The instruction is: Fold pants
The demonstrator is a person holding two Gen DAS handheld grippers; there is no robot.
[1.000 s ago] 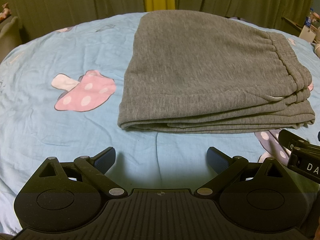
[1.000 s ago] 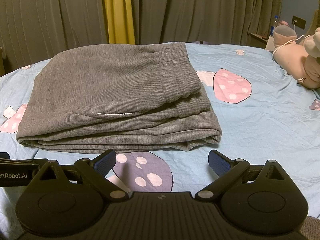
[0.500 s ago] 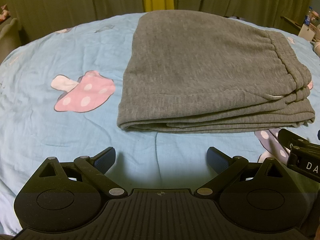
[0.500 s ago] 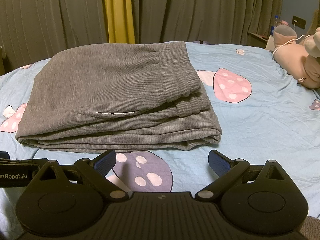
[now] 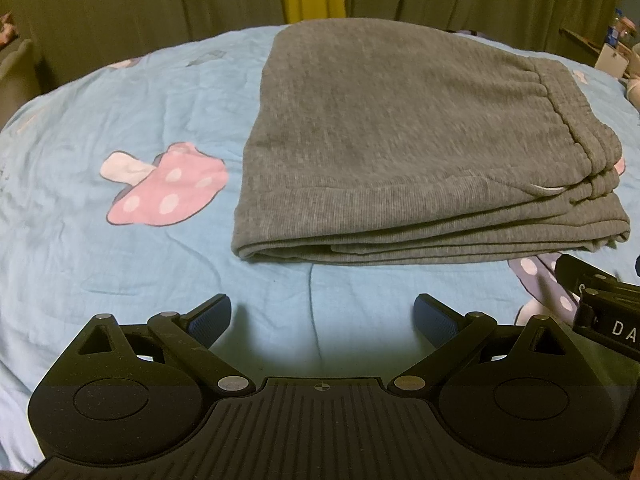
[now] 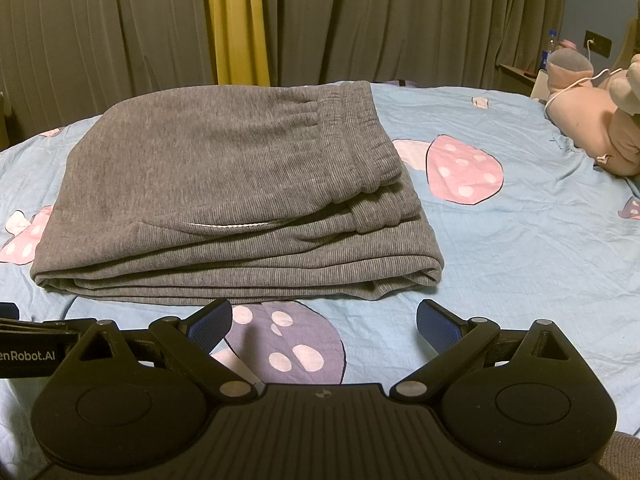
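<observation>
Two claws were seen at the near edge of the views, each spread wide with nothing held between its blue-padded fingers. The left claw [image 5: 322, 316] was held low over bare blue bedsheet [image 5: 120, 264], just short of the folded edge of the pants. The right claw [image 6: 324, 320] was held above a purple mushroom print [image 6: 288, 344] on the same sheet, its fingertips near the front edge of the pants but apart from it. Part of the right claw's black body was caught at the right edge of the left wrist view, and a labelled black part of the left one at the left edge of the right wrist view.

Beyond the claws, the grey sweatpants [image 5: 408, 152] [image 6: 224, 184] were laid on the bed, folded into a flat stack of several layers. The stacked fold edges were turned toward the cameras, and the ribbed elastic waistband [image 6: 352, 140] was placed along the right side of the stack. A thin white cord or trim line [image 6: 228, 225] was visible along the pocket opening on the front.

A pink mushroom print [image 5: 168, 192] was seen on the sheet to the left of the pants, and another [image 6: 460, 168] just beside the waistband on the right. Further right, a pink plush toy [image 6: 588, 128] was resting on the bed. Olive curtains [image 6: 400, 20] with a yellow panel [image 6: 236, 20] were hung behind the bed.
</observation>
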